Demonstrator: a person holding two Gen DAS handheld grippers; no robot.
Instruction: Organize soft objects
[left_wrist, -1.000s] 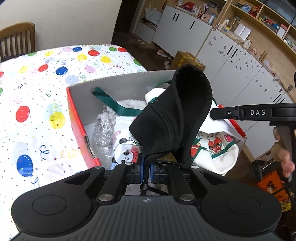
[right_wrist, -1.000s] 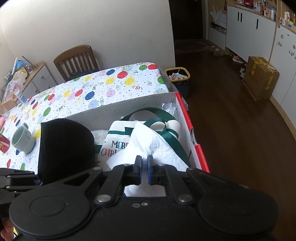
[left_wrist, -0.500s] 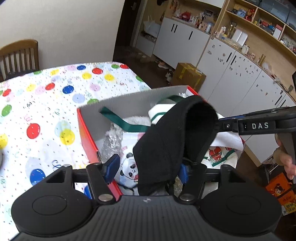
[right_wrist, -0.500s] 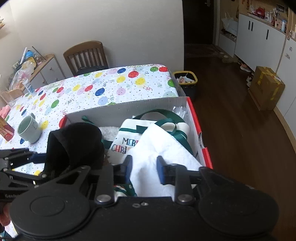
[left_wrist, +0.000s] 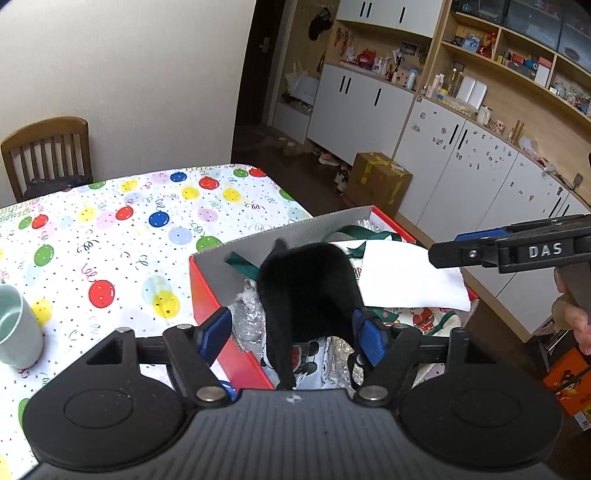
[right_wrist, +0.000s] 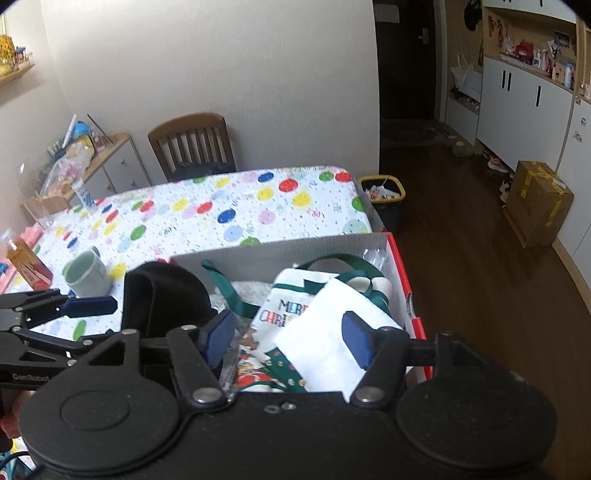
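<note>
A red box (left_wrist: 207, 295) with grey inner walls (right_wrist: 280, 254) stands at the table's near corner. It holds a Christmas tote bag (right_wrist: 284, 310) with green straps, a panda item (left_wrist: 306, 358) and crinkly wrap. A black cap (left_wrist: 306, 288) rests in the box between my left gripper's open fingers; it also shows in the right wrist view (right_wrist: 162, 299). A white cloth (left_wrist: 410, 280) lies on the bag, also shown in the right wrist view (right_wrist: 325, 343). My left gripper (left_wrist: 295, 336) is open above the box. My right gripper (right_wrist: 286, 338) is open over the white cloth.
The table has a balloon-print cloth (left_wrist: 129, 229). A pale green mug (right_wrist: 88, 273) stands left of the box. A wooden chair (right_wrist: 192, 144) stands at the far end, a bin (right_wrist: 384, 195) beside the table, and a cardboard box (right_wrist: 535, 199) by the cabinets.
Both grippers have opened: the left let go of the black cap, the right let go of the white cloth. Both have drawn back and up from the box.
</note>
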